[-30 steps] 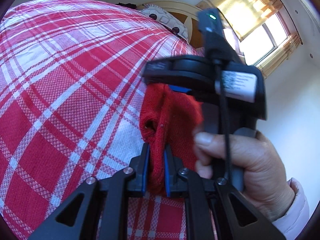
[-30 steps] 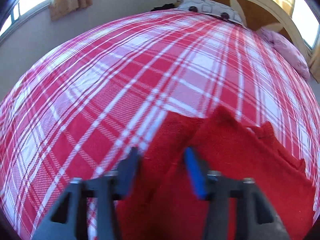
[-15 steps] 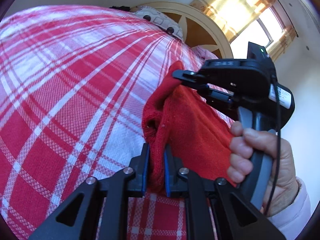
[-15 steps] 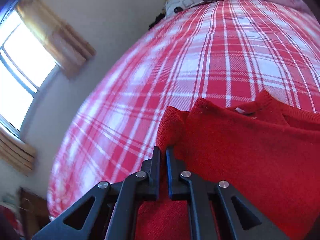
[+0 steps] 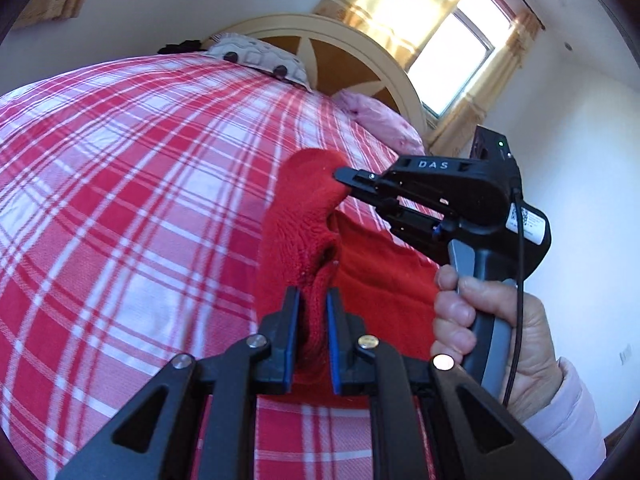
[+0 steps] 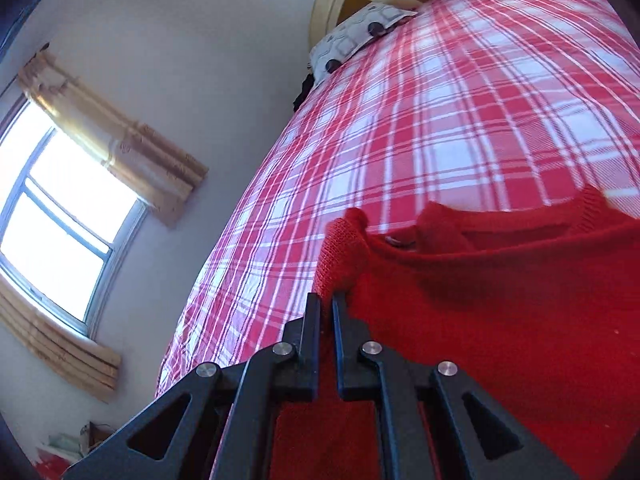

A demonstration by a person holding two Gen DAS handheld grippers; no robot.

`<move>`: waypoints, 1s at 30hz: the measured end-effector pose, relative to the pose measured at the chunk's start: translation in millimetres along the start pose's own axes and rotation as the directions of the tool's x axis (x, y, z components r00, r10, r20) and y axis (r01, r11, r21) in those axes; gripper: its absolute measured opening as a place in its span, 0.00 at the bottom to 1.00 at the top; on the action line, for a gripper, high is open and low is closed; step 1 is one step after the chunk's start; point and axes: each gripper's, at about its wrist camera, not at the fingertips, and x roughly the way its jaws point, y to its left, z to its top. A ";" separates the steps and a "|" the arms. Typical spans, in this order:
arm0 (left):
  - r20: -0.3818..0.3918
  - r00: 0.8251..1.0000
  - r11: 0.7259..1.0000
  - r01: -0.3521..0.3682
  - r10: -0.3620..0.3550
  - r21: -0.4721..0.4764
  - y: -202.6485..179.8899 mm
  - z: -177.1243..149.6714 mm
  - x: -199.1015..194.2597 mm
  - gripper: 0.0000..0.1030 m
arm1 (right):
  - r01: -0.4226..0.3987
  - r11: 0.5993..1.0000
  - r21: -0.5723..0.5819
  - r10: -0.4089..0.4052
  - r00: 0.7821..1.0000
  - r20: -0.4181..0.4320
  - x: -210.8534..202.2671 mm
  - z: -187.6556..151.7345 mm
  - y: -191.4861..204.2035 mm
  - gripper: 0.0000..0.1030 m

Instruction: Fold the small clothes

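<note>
The left gripper (image 5: pixel 313 332) has its fingers (image 5: pixel 291 336) clenched on a bunched fold of the red knitted garment (image 5: pixel 298 236), the blue pads pressing the wool from both sides. From there the cloth rises in a thick ridge to the right gripper (image 5: pixel 352 180), whose fingers pinch a second corner of the same garment, held up off the bed. In the right wrist view the right gripper's fingers (image 6: pixel 310 320) stand almost together, with a thin edge of the red knit caught between them; they closed within the last second and are now fast on the cloth. The rest of the garment (image 6: pixel 500 308) spreads out to the right of them (its neckline, with a small label, shows near the top edge) and its lower part lies on the bed.

A hand (image 5: pixel 492 332) in a pale pink sleeve (image 5: pixel 568 420) grips the handle of the right gripper. Under everything is the bed with its red and white checked cover (image 5: pixel 132 208). At the far end lie a patterned pillow (image 5: pixel 260 56) and a pink pillow (image 5: pixel 380 120) against a rounded cream headboard (image 5: pixel 360 40). A bright window (image 5: pixel 452 52) with yellow curtains is beyond it, and another window (image 6: pixel 52 216) shows in the right wrist view.
</note>
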 end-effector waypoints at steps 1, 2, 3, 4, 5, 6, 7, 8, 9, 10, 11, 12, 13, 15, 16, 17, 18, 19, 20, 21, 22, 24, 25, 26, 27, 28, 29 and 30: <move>-0.003 1.000 1.000 0.001 -0.001 0.011 -4.9 -1.3 1.1 0.13 | 0.004 1.000 0.007 -0.004 1.000 0.005 -2.4 -0.7 -3.5 0.05; -0.004 1.000 1.000 0.000 0.001 0.020 -8.1 -2.5 1.8 0.13 | 0.008 1.000 0.011 -0.008 1.000 0.004 -3.7 -0.9 -7.1 0.05; -0.003 1.000 0.999 -0.005 0.006 0.034 -11.5 -4.0 2.3 0.13 | 0.007 1.000 0.021 -0.007 1.000 -0.004 -3.7 -1.8 -11.8 0.06; -0.002 1.000 0.999 -0.013 0.013 0.045 -14.3 -5.5 3.5 0.13 | -0.014 0.999 0.045 0.015 1.000 -0.020 -2.9 -2.8 -19.3 0.07; -0.005 1.000 0.999 -0.013 0.013 0.040 -13.5 -5.8 4.5 0.13 | -0.034 0.996 0.079 0.036 0.999 -0.033 -1.6 -4.4 -25.7 0.07; -0.010 1.000 0.999 -0.012 0.012 0.032 -12.2 -6.0 6.1 0.13 | -0.068 0.988 0.137 0.074 0.997 -0.037 -2.7 -6.8 -35.0 0.08; -0.016 1.000 1.000 -0.009 0.009 0.014 -8.1 -5.5 7.8 0.13 | -0.103 0.978 0.184 0.109 0.994 -0.022 -4.9 -8.6 -42.7 0.09; -0.021 1.000 1.000 -0.010 0.010 0.002 -4.9 -4.8 8.2 0.13 | -0.119 0.972 0.203 0.123 0.992 -0.005 -7.2 -9.9 -45.7 0.10; -0.020 1.000 1.000 -0.013 0.013 -0.006 -3.3 -4.7 7.2 0.13 | -0.128 0.969 0.212 0.128 0.992 0.015 -10.8 -11.6 -48.4 0.15; -0.013 1.000 1.000 -0.017 0.017 -0.009 -3.1 -4.0 6.5 0.13 | -0.133 0.970 0.204 0.132 0.991 0.019 -12.1 -12.9 -48.1 0.23; -0.005 1.000 1.000 -0.022 0.022 -0.006 -3.7 -4.0 4.9 0.13 | -0.135 0.971 0.196 0.136 0.991 0.009 -10.7 -14.6 -45.5 0.48; 0.002 1.000 1.000 -0.027 0.027 0.000 -4.0 -3.2 3.5 0.13 | -0.134 0.972 0.194 0.136 0.991 0.004 -8.3 -15.8 -43.8 0.70; 0.009 0.999 1.000 -0.030 0.030 0.004 -4.5 -2.5 2.2 0.13 | -0.141 0.971 0.193 0.142 0.990 0.010 -5.8 -18.9 -39.2 0.73; 0.016 0.999 1.000 -0.031 0.030 0.005 -4.6 -1.5 0.8 0.13 | -0.176 0.966 0.189 0.178 0.984 0.006 0.8 -21.5 -30.8 0.73; 0.015 0.999 1.000 -0.030 0.030 0.005 -4.8 -1.4 1.0 0.13 | -0.178 0.967 0.183 0.183 0.983 -0.010 6.8 -22.3 -24.2 0.73; 0.014 0.999 1.000 -0.031 0.031 0.007 -4.7 -1.8 2.6 0.13 | -0.168 0.971 0.173 0.175 0.984 -0.025 12.3 -23.3 -18.6 0.73; 0.013 0.999 0.999 -0.032 0.032 0.012 -6.1 -2.8 3.1 0.13 | -0.148 0.979 0.138 0.157 0.986 -0.057 21.2 -23.5 -7.6 0.73; 0.014 0.999 0.999 -0.035 0.034 0.016 -7.2 -3.5 3.9 0.13 | -0.131 0.986 0.104 0.140 0.987 -0.082 27.9 -24.2 1.7 0.73; 0.015 0.999 0.999 -0.035 0.035 0.023 -9.5 -4.3 4.5 0.13 | -0.108 0.992 0.063 0.115 0.987 -0.111 34.6 -25.7 13.2 0.73; 0.015 0.999 0.999 -0.034 0.033 0.030 -11.4 -4.7 5.8 0.13 | -0.086 0.996 0.020 0.088 0.986 -0.141 42.1 -26.5 24.4 0.73; 0.013 0.999 0.999 -0.033 0.032 0.042 -14.7 -5.9 7.1 0.13 | -0.065 0.998 -0.020 0.060 0.984 -0.165 49.0 -26.9 35.2 0.73; 0.008 0.999 0.998 -0.031 0.031 0.059 -19.3 -7.4 10.9 0.13 | -0.033 0.997 -0.073 0.018 0.980 -0.197 58.8 -29.5 48.4 0.73; 0.008 1.000 0.997 -0.031 0.030 0.064 -20.3 -8.1 11.9 0.13 | -0.023 0.996 -0.092 0.002 0.977 -0.214 62.9 -31.7 52.6 0.73; 0.007 0.999 0.996 -0.032 0.031 0.078 -23.5 -10.1 13.0 0.13 | -0.010 0.995 -0.104 -0.015 0.973 -0.231 68.1 -31.7 55.6 0.73; 0.008 0.999 0.995 -0.036 0.035 0.092 -25.7 -11.6 13.9 0.13 | 0.000 0.993 -0.114 -0.028 0.968 -0.247 73.9 -32.9 57.7 0.73; 0.009 0.999 0.994 -0.039 0.038 0.099 -26.6 -12.7 14.2 0.13 | 0.019 0.992 -0.126 -0.053 0.962 -0.270 80.9 -35.7 58.8 0.73; 0.007 0.999 0.994 -0.042 0.041 0.104 -27.5 -13.9 14.9 0.13 | 0.043 0.989 -0.141 -0.082 0.956 -0.281 86.9 -39.6 58.6 0.73; 0.005 0.999 0.994 -0.042 0.041 0.102 -27.2 -14.2 15.5 0.13 | 0.053 0.988 -0.147 -0.093 0.955 -0.282 90.0 -42.2 57.6 0.73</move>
